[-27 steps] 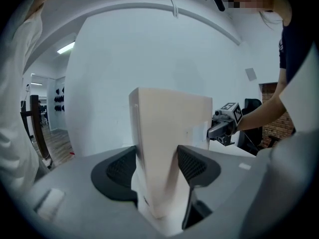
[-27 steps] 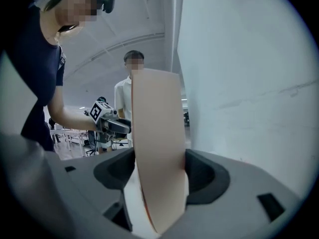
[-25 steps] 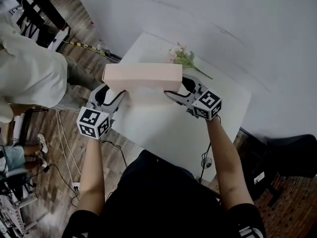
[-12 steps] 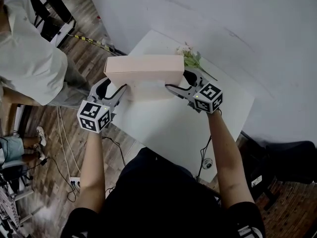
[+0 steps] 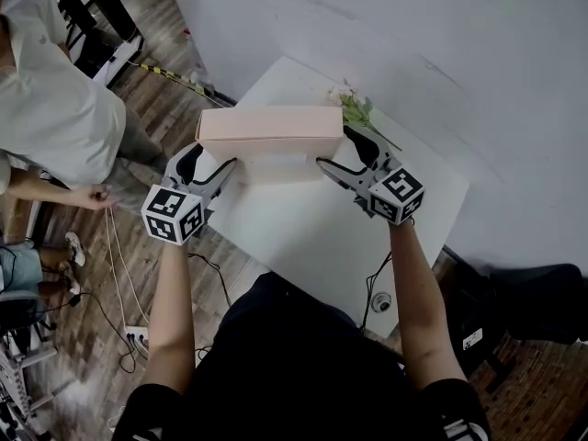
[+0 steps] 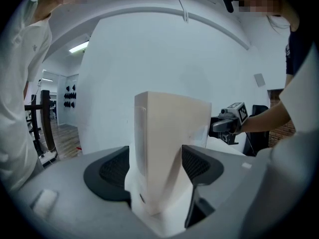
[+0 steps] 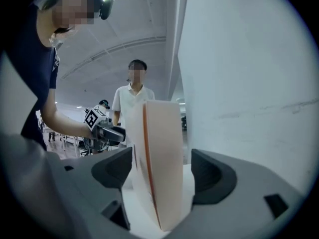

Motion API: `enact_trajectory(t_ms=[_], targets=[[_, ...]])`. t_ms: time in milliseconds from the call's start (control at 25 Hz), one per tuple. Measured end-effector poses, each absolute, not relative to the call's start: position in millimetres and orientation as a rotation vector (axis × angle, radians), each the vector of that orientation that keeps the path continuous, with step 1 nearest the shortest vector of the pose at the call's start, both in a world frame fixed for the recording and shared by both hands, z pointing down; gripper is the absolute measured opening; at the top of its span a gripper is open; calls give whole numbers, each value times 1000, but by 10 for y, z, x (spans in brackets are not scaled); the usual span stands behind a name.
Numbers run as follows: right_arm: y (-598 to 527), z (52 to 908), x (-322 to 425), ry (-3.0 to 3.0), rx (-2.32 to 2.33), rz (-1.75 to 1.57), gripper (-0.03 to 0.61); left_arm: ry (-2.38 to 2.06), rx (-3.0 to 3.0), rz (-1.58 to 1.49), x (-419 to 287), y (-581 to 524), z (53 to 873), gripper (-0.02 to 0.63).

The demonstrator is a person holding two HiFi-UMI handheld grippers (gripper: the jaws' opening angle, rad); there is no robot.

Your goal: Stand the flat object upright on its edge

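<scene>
A flat pale pink box [image 5: 271, 131] stands on its long edge on the white table [image 5: 303, 237]. My left gripper [image 5: 209, 165] straddles the box's left end and its jaws are opening. In the left gripper view the box [image 6: 169, 138] rises between the dark pads, with a thin gap at the left pad. My right gripper [image 5: 342, 152] straddles the right end. In the right gripper view the box [image 7: 162, 158] stands between the wide-apart pads, and a gap shows at the right pad. Neither gripper presses on the box.
A sprig of artificial flowers [image 5: 354, 110] lies on the table just behind the box's right end, near the white wall. A person in a light shirt [image 5: 55, 108] stands left of the table. Cables run over the wooden floor [image 5: 119, 274] below the table's left edge.
The box stays on its long edge in much the same spot. My right gripper has drawn back slightly to the right. The left gripper has barely moved.
</scene>
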State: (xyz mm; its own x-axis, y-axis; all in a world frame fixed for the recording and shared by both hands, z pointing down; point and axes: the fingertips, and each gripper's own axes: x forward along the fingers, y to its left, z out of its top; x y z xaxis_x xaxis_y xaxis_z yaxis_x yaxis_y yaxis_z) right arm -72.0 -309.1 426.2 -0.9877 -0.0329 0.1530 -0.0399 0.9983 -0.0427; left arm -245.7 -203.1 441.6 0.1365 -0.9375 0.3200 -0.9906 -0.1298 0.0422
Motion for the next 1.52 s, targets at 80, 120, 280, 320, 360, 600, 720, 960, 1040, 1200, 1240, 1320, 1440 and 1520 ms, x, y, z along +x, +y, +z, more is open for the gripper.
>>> enact_trajectory(t_ms=[80,120,280,320,360,600,720,960,1040,1200,1240,1320,1440,1520], targets=[[-3046,4178,-668,-3010,103,50,334,-1905,2167,305,-2434,-2011,4385,324],[-3025,4140,-647,-3019,131,43,334,-1911,2166,303,-2425,-1996,4369,324],[-2954,4058,-566,-3031,232,65,334,-1963,2130,275,-2431,-1915,4269,324],[-2938,4043,-558,-3023,256,60,334,-1977,2110,272,-2438,-1893,4245,323],[-2928,4022,-552,-3016,285,52,334,-1989,2093,272,-2438,-1872,4221,322],[-2959,3804,-440,-2967,547,40,178,-2104,2013,147,-2407,-1725,3893,209],[-2868,3618,-405,-2967,635,51,57,-2157,1994,25,-2347,-1626,3658,75],[-2581,3035,-351,-2993,790,-30,14,-2314,1978,51,-2113,-1469,3068,11],[-2482,2805,-314,-3004,843,-93,14,-2376,1985,62,-2022,-1391,2812,11],[-2302,2396,-229,-3024,937,-207,12,-2486,2010,48,-1833,-1207,2350,11],[-2262,2337,-210,-3024,951,-235,12,-2506,2012,41,-1790,-1158,2272,11],[-2188,2268,-178,-3020,967,-270,12,-2534,2005,26,-1717,-1061,2168,11],[-2083,2225,-149,-3013,985,-281,12,-2559,2000,21,-1647,-930,2097,11],[-2019,2215,-132,-3011,998,-265,12,-2565,2000,21,-1622,-860,2085,11]])
